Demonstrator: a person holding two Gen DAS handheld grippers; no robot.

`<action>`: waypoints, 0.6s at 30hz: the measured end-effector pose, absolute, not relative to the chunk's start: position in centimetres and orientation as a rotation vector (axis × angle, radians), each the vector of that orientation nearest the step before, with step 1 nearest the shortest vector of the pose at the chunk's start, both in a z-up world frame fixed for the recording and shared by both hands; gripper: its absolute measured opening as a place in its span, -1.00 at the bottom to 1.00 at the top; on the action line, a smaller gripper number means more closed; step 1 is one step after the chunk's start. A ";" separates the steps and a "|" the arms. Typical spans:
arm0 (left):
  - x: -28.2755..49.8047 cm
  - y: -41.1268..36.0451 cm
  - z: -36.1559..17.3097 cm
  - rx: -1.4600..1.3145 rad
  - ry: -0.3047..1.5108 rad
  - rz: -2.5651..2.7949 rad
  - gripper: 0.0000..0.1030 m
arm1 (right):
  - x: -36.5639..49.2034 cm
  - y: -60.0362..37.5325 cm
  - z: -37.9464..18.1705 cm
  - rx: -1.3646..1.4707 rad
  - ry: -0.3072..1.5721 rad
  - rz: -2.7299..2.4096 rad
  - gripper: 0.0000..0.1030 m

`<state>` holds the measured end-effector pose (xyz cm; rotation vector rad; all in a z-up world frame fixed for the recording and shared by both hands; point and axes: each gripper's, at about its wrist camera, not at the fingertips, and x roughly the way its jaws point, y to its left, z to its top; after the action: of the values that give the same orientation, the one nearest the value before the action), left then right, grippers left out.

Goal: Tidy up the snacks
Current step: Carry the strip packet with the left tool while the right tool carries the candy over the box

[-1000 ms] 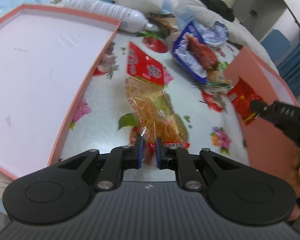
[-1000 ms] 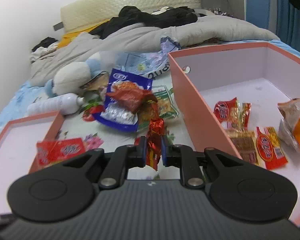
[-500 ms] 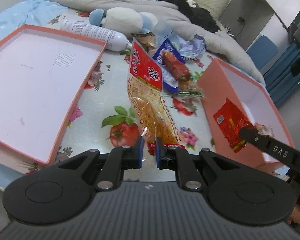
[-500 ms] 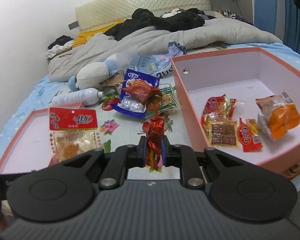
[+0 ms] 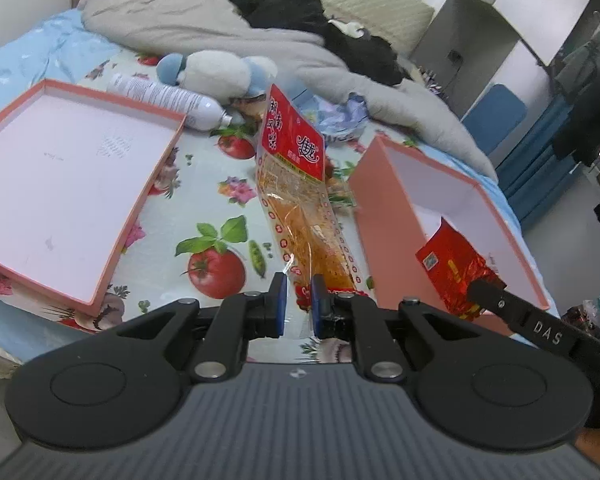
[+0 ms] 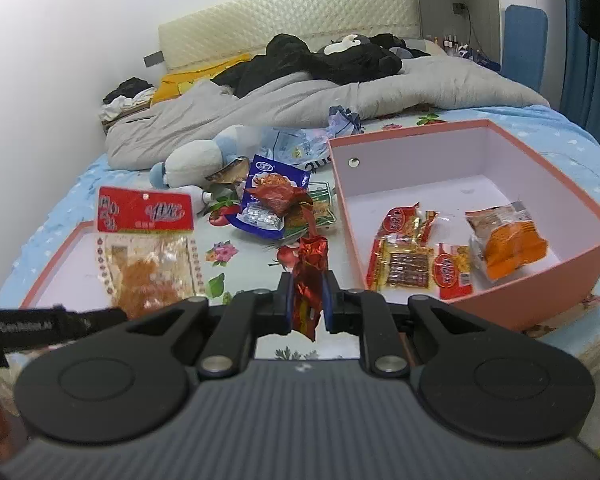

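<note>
Both of your tools have risen off the bed since 1 second ago: your left tool (image 5: 297, 300) grips the clear dried-snack packet (image 5: 300, 216), apparently by its bottom seam, your right tool (image 6: 306, 300) pinches the red foil snack (image 6: 309, 276) near the pink box (image 6: 500, 148).

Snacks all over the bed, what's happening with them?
A person is sorting snacks with a gripper in each hand. The left gripper is shut on a long clear packet with a red label, held up above the flowered sheet. The right gripper is shut on a crinkly red foil packet. Several snacks already lie in the deep pink box; the shallow pink lid holds none. A blue packet and others lie on the sheet.
</note>
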<state>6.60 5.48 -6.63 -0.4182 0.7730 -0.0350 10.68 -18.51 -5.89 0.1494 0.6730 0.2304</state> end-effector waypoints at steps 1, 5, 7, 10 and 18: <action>6.3 5.2 -6.4 -0.420 0.766 -0.040 -0.72 | 10.3 -18.9 -5.8 0.151 0.673 0.228 -0.67; 5.1 4.1 -5.3 -0.416 0.737 -0.065 -0.72 | 8.7 -20.5 -5.2 0.152 0.663 0.206 -0.67; 4.6 3.4 -4.7 -0.397 0.728 -0.062 -0.72 | 7.9 -21.5 -4.9 0.158 0.654 0.188 -0.68; 4.4 2.3 -4.1 -0.390 0.734 -0.080 -0.72 | 6.7 -22.4 -4.7 0.172 0.644 0.169 -0.68; 6.3 -1.2 -2.8 -0.360 0.754 -0.138 -0.72 | 7.0 -25.0 -3.9 0.164 0.606 0.120 -0.68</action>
<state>6.26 -1.25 -2.80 -0.3601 0.7543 -0.1383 6.99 -25.02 -3.93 0.1637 0.6064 0.1196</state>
